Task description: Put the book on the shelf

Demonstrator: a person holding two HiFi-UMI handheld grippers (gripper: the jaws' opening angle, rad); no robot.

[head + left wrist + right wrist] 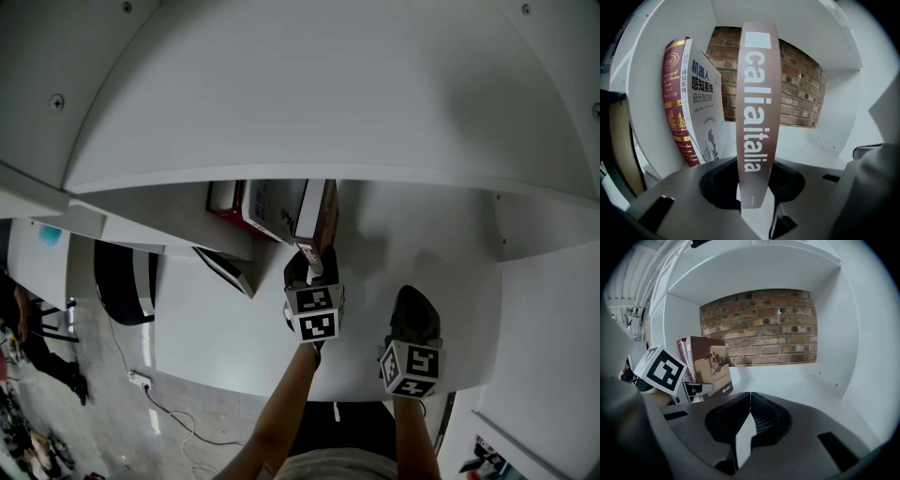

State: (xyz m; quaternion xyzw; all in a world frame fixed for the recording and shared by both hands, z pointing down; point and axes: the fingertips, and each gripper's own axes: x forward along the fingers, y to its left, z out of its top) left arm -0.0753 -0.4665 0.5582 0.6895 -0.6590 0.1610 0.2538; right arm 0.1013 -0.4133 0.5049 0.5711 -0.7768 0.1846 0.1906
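Note:
A brown-spined book stands upright on the white shelf, my left gripper shut on its lower spine. In the head view the book is just right of two leaning books, with the left gripper right in front of it. The leaning books are a red-spined one and a grey-covered one. My right gripper is shut and holds nothing; it hovers over the bare shelf board to the right of the book. From above, the right gripper is apart from the book.
A brick wall closes the back of the shelf bay, and a white side panel bounds it on the right. Below the shelf's left part hang a dark-framed board and a black chair. A cable lies on the floor.

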